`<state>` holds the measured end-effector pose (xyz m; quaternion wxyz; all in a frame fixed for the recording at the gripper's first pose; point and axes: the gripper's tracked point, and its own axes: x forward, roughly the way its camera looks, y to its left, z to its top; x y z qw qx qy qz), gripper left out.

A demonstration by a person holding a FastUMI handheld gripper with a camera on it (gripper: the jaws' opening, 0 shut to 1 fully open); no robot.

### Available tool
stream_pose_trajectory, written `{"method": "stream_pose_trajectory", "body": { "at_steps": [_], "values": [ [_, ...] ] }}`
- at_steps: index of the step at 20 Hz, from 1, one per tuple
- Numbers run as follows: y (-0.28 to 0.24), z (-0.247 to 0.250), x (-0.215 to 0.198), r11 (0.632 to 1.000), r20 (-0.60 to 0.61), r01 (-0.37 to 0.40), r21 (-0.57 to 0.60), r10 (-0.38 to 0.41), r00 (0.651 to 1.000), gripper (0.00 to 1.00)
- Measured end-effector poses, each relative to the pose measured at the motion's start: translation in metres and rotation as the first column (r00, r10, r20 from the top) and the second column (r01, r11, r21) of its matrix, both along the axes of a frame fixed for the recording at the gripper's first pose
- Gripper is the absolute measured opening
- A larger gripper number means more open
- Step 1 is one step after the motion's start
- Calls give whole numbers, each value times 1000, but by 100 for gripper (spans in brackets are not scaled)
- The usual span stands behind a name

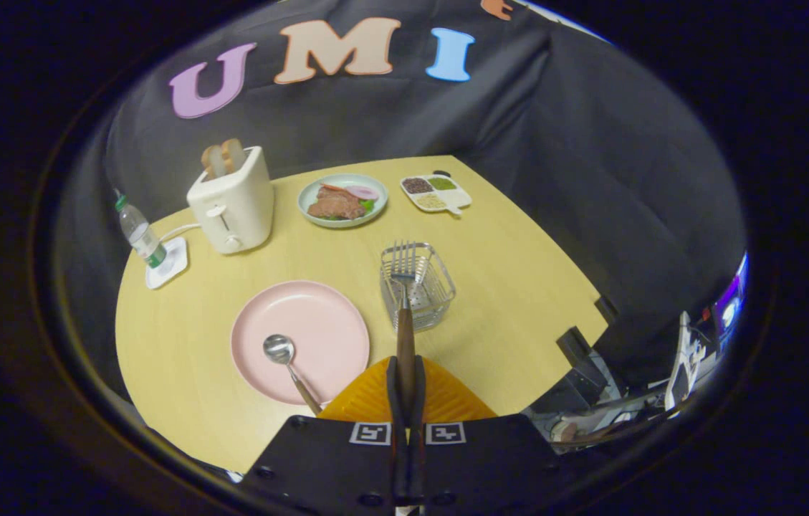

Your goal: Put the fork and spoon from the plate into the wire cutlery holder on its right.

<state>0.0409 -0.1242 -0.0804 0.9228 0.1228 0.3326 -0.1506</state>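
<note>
The gripper (405,387) is holding the fork (404,287) by its wooden handle, with both fingers (395,390) pressing in on the handle from either side so that almost no gap is showing between them. The fork is pointing forward and away from the fingers, and its metal tines are sitting in front of the wire cutlery holder (433,290), which is standing on the yellow table (519,272) just to the right of the pink plate (318,322). Whether the tines are touching the holder cannot be told.

The spoon (288,362) is lying on the pink plate, its bowl resting near the plate's middle and its wooden handle running back toward the fingers over the near rim.

Farther back on the table, a white toaster (232,204) is holding 2 slices of bread (223,158), a water bottle (137,233) is standing on a white square coaster (173,261), a pale green plate (311,208) is carrying food, and a small divided tray (461,197) is showing 3 fillings.
</note>
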Motion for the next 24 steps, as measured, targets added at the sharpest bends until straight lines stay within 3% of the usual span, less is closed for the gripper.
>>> {"method": "stream_pose_trajectory", "body": {
  "at_steps": [2,8,19,24],
  "values": [
    [-7,-3,2,999,-56,16,28,-14,998,4],
    [-5,-21,13,996,-254,-38,84,58,966,4],
    [-9,-37,53,968,-409,-87,236,180,894,4],
    [-24,-43,61,969,-431,-149,195,221,875,12]
  ]
}}
